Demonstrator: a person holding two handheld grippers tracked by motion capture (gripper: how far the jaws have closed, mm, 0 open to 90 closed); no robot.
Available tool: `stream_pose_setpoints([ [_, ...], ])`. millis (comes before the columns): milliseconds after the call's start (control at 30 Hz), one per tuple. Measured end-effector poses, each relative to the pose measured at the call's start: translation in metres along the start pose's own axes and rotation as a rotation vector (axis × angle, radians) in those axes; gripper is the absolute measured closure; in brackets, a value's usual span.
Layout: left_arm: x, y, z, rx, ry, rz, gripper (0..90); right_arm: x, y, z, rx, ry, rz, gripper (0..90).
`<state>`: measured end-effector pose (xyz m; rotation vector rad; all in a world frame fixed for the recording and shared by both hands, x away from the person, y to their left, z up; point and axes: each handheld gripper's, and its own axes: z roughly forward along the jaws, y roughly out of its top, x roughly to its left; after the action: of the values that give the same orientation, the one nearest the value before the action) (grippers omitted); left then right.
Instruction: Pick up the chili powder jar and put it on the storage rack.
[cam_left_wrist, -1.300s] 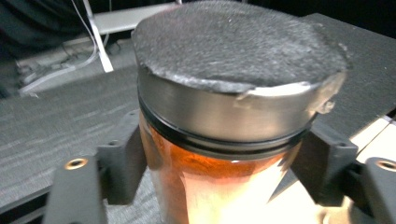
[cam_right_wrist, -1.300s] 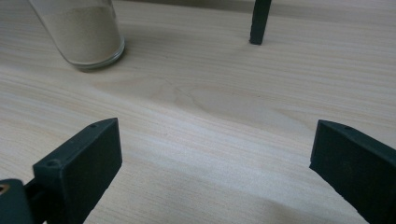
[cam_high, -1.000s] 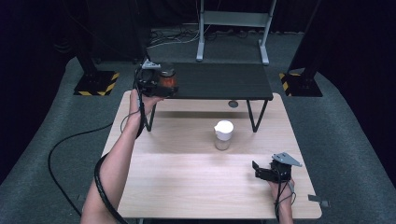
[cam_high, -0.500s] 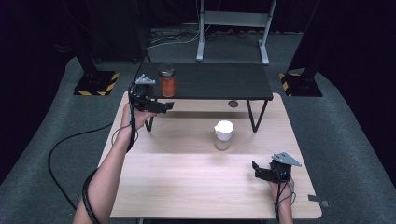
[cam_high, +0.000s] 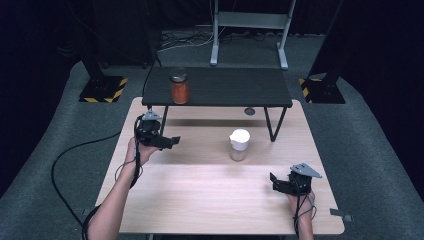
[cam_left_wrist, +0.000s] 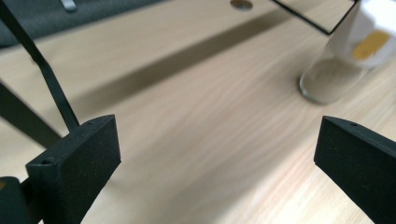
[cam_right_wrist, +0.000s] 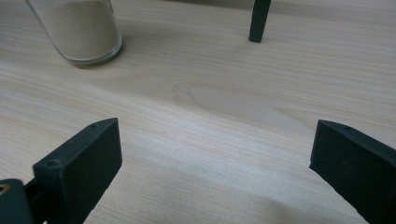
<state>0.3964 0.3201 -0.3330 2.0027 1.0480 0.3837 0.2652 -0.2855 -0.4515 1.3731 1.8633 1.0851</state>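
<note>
The left gripper (cam_high: 172, 142), jaws wide and empty, points at the white-lidded jar (cam_high: 239, 145) mid-table, just before the black shelf (cam_high: 220, 90) bearing the orange jar (cam_high: 179, 86); the right gripper (cam_high: 274, 182) rests wide, empty; a fast or high approach could topple the jar; its glass may slip.

Red-filled jar (cam_high: 179, 86) w/ dark lid stands upright on black shelf (cam_high: 225, 87), beyond my left gripper (cam_high: 167, 142). White-lidded jar (cam_high: 239, 145) of beige powder upright, just right of it.
</note>
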Motion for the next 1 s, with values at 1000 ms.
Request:
stream_pose_setpoints([
  [1000,-0.021,-0.117,0.026,0.052,0.036,-0.082,0.4,0.004,0.002,0.001,0.014,-0.015,-0.014,1.2],
])
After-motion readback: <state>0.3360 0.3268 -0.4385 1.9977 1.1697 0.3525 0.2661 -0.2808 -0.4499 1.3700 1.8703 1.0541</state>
